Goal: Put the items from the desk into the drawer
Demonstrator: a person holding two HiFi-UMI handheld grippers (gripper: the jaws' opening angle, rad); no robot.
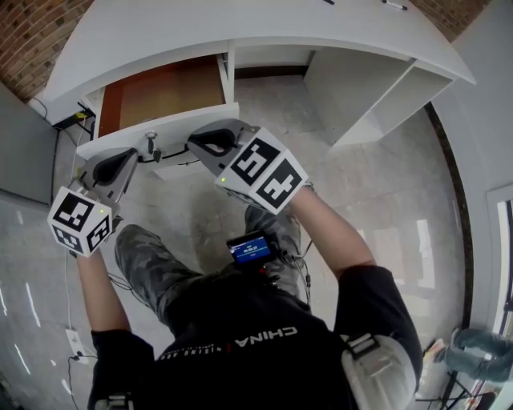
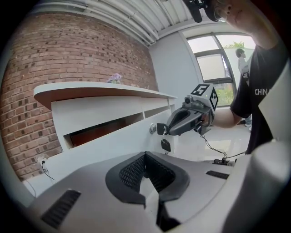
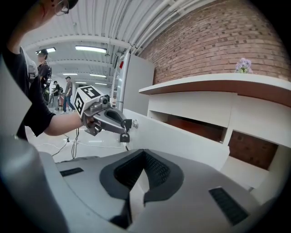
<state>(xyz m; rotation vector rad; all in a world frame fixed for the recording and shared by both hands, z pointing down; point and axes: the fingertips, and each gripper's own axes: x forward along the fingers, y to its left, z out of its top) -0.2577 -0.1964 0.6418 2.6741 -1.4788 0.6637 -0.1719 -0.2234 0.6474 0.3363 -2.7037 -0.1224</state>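
The white desk [image 1: 160,24] has its left drawer [image 1: 164,90] pulled out, and the brown inside looks bare. A key [image 1: 152,148] with a black fob sticks in the lock on the drawer front. My left gripper [image 1: 135,158] points up at the key from just below it, jaws shut and holding nothing. My right gripper [image 1: 192,144] comes in from the right, also shut, its tip a little short of the key. The key [image 2: 160,129] lies above my left gripper [image 2: 145,157], with my right gripper [image 2: 167,130] behind it. A small purple flower [image 3: 244,65] stands on the desk top.
An open compartment [image 1: 361,88] lies under the desk's right half. A grey cabinet [image 1: 24,152] stands at the left by the brick wall [image 1: 28,40]. Cables [image 1: 120,280] run over the glossy floor. A small screen [image 1: 250,248] sits at the person's waist.
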